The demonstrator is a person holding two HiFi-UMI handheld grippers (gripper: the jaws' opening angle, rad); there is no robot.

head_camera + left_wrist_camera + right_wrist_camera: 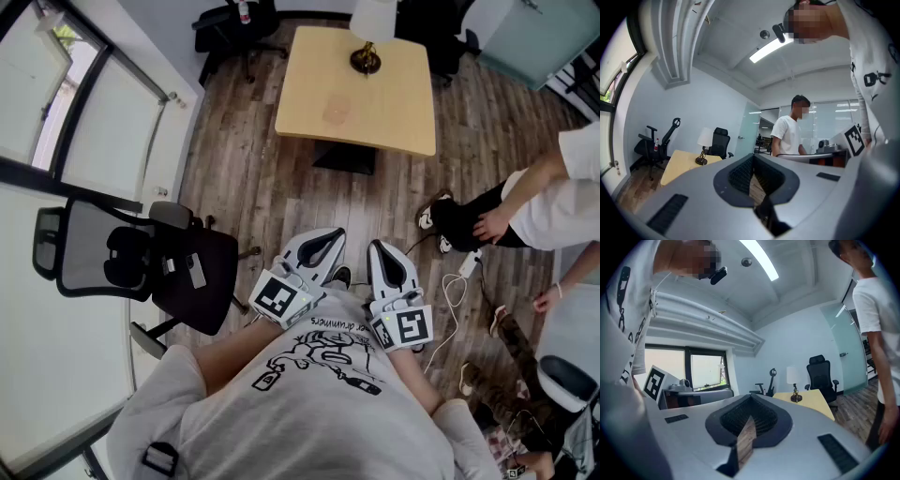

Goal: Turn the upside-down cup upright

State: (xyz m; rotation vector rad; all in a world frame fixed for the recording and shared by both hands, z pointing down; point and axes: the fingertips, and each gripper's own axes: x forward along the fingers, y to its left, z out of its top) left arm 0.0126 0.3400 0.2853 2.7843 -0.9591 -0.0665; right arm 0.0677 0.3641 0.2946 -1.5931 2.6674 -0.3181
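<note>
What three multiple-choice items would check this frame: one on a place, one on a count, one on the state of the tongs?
1. Where does the lamp stand?
A. On the floor
B. On the far part of the wooden table
C. On a chair seat

2. How many grippers show in the head view?
A. One
B. Two
C. Three

3. How do the tongs of the two grippers stand?
A. Both shut, with nothing between them
B. Both wide open
C. One shut on a cup, one open

Answers:
1 B: the lamp's base sits on the tabletop near its far edge.
2 B: the left gripper and the right gripper are held side by side in front of the person's chest.
3 A: each gripper view shows its tongs closed together and holding nothing.
</note>
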